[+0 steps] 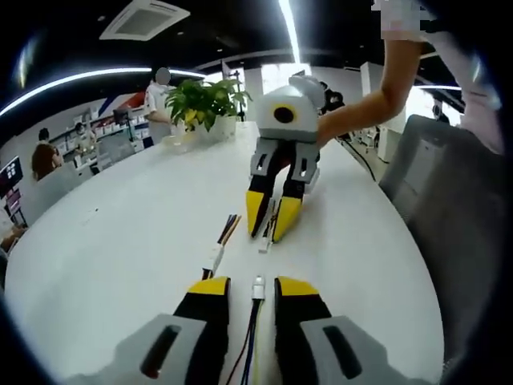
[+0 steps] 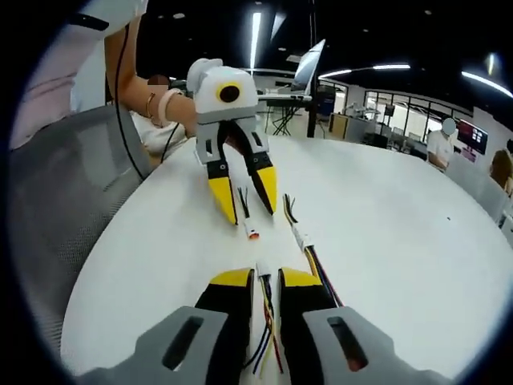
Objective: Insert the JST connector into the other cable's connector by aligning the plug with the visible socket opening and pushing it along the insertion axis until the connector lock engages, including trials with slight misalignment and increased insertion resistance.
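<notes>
surface: white oval table [image 1: 120, 265] | lying on it: loose multicoloured cable with a white connector [image 1: 218, 250], seen beside the gripped cables | far end: potted green plant [image 1: 204, 103] is stood on the tabletop

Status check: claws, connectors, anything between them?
Left claw and right claw each shut on a connector cable. Connectors apart, unmated. Spare cable lies on table beside the path.
</notes>
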The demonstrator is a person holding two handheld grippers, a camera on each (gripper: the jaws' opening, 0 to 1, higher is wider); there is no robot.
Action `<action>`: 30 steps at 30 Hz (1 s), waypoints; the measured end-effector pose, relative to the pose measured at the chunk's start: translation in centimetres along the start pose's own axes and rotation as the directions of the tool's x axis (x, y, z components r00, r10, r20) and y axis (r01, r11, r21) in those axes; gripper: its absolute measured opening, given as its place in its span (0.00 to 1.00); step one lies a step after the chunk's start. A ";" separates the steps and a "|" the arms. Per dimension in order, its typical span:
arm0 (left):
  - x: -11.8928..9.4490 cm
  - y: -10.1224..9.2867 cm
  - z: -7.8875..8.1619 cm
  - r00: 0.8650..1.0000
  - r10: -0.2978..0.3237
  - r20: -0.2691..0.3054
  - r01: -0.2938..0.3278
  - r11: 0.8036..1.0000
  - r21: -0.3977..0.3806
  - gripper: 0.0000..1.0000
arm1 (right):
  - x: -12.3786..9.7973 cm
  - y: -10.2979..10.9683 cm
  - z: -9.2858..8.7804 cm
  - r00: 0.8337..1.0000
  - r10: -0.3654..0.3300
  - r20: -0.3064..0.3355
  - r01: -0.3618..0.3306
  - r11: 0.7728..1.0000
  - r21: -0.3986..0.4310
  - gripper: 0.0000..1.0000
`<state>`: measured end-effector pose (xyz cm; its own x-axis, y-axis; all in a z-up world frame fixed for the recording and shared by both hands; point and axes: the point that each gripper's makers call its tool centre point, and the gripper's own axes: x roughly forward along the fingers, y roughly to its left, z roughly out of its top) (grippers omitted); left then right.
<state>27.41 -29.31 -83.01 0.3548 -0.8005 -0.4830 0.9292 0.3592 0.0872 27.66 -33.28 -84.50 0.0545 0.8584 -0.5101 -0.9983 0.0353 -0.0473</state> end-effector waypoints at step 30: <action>0.3 -0.3 -1.0 1.000 -0.017 0.004 0.017 0.999 -0.047 0.12 | 0.1 0.0 -0.1 1.000 -0.007 0.002 0.007 1.000 0.005 0.04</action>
<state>27.11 -29.21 -84.03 0.3395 -0.8085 -0.4807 0.9293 0.3675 0.0383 27.64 -33.27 -84.68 0.0613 0.8593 -0.5079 -0.9980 0.0437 -0.0466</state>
